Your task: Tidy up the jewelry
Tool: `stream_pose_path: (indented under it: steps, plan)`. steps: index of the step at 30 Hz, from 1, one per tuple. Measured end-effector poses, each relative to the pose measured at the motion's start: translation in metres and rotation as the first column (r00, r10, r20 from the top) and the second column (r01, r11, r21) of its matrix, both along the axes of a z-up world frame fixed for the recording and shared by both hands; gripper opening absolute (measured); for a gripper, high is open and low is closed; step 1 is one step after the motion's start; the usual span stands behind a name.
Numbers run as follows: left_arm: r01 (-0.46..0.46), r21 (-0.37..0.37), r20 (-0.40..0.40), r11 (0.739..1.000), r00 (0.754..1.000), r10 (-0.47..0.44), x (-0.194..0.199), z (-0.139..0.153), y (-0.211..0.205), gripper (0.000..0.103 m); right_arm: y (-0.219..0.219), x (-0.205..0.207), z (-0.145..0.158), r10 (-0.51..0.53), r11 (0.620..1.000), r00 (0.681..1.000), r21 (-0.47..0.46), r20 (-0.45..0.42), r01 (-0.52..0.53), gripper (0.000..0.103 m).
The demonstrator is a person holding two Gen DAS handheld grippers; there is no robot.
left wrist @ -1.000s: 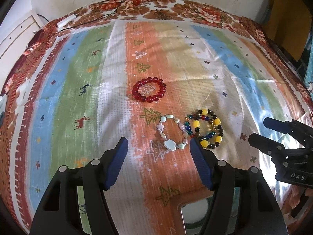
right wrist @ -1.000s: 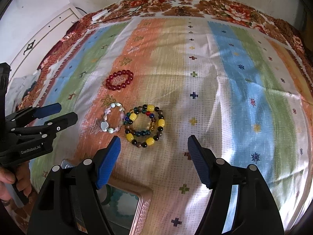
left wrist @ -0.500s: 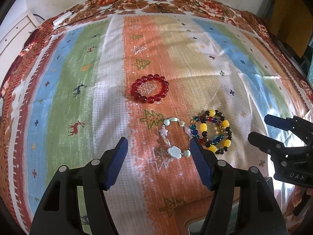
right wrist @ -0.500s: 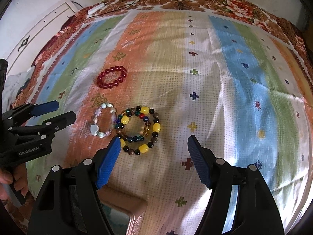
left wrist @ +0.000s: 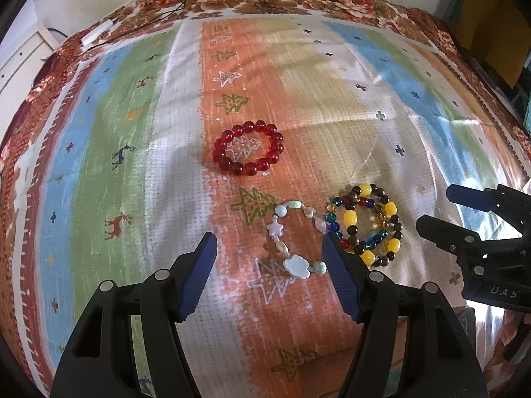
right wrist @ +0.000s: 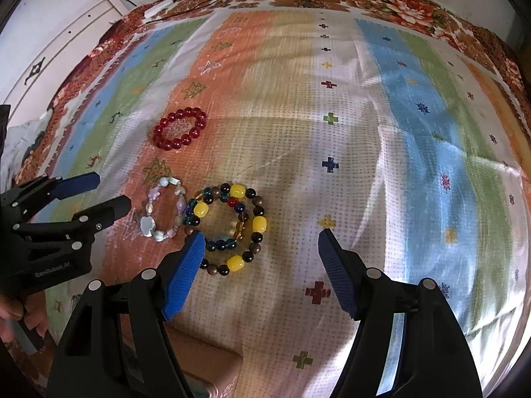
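- Now, left gripper (left wrist: 268, 258) hangs jaws spread and empty over the pale bracelet (left wrist: 293, 240), nearest it.
- Right gripper (right wrist: 260, 253), likewise spread, sits above the yellow-bead bracelet (right wrist: 229, 229).
- Counted on the bed (right wrist: 365, 132): three bracelets, red one (left wrist: 248, 150) farthest.

Both wrist views angled steeply down, near, sharing bracelets (left wrist: 332, 229) on cloth (right wrist: 332, 106)
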State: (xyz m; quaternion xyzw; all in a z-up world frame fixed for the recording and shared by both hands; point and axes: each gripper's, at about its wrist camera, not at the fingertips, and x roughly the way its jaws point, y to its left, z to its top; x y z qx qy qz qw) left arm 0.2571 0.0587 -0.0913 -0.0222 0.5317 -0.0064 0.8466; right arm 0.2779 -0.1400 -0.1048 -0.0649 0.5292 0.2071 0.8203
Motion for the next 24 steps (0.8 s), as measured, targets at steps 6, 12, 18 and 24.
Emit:
stream_pose_path:
  steps: [6, 12, 18, 24]
  plan:
    - [0.015, 0.015, -0.026, 1.000, 1.000, -0.014, 0.008, -0.011, -0.002, 0.066, 0.000, 0.011, -0.013, -0.014, 1.000, 1.000, -0.022, -0.028, 0.013, 0.071]
    - [0.018, 0.012, -0.045, 1.000, 0.999, -0.018, 0.013, -0.019, 0.001, 0.065, 0.000, 0.019, -0.026, -0.020, 0.999, 0.998, -0.050, -0.052, 0.017, 0.071]
    - [0.032, 0.009, -0.059, 0.999, 0.998, -0.031, 0.013, -0.026, -0.001, 0.064, 0.006, 0.019, -0.030, -0.011, 0.997, 0.998, -0.073, -0.056, 0.007, 0.071]
    - [0.031, 0.014, -0.074, 0.999, 0.997, -0.030, 0.013, -0.033, 0.002, 0.064, 0.004, 0.022, -0.040, -0.018, 0.995, 0.997, -0.100, -0.073, 0.011, 0.071]
